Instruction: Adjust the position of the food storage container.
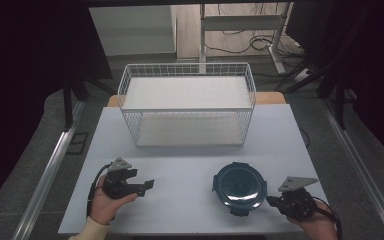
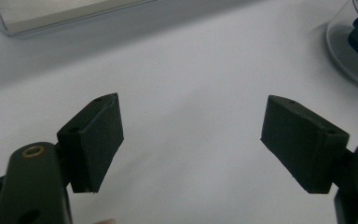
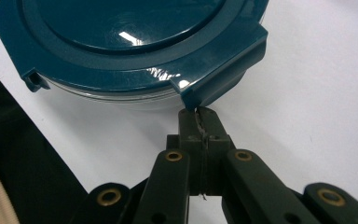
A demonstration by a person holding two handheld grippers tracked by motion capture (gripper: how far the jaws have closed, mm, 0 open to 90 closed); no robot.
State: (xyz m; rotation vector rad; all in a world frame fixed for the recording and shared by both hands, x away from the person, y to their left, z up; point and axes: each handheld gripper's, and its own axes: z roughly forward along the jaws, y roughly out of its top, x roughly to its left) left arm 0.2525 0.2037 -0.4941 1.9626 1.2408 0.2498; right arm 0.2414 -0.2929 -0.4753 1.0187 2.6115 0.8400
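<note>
A round container with a dark teal snap-on lid (image 1: 240, 186) sits on the white table (image 1: 190, 165), front right of centre. My right gripper (image 1: 271, 200) is at its right side. In the right gripper view, my right gripper (image 3: 198, 115) is shut, with its tips pressed up against the lower edge of one lid latch (image 3: 223, 70); I see nothing between them. My left gripper (image 1: 148, 186) is held low at the front left with its jaws pointing right. In its own view, the left gripper (image 2: 191, 140) is open over bare table, and the container's clear wall (image 2: 349, 56) is at the far right.
A white wire basket (image 1: 187, 67) with a white floor stands at the back middle of the table, and its base edge (image 2: 51, 14) shows at the top left of the left gripper view. A metal rail (image 1: 45, 175) runs along the table's left side.
</note>
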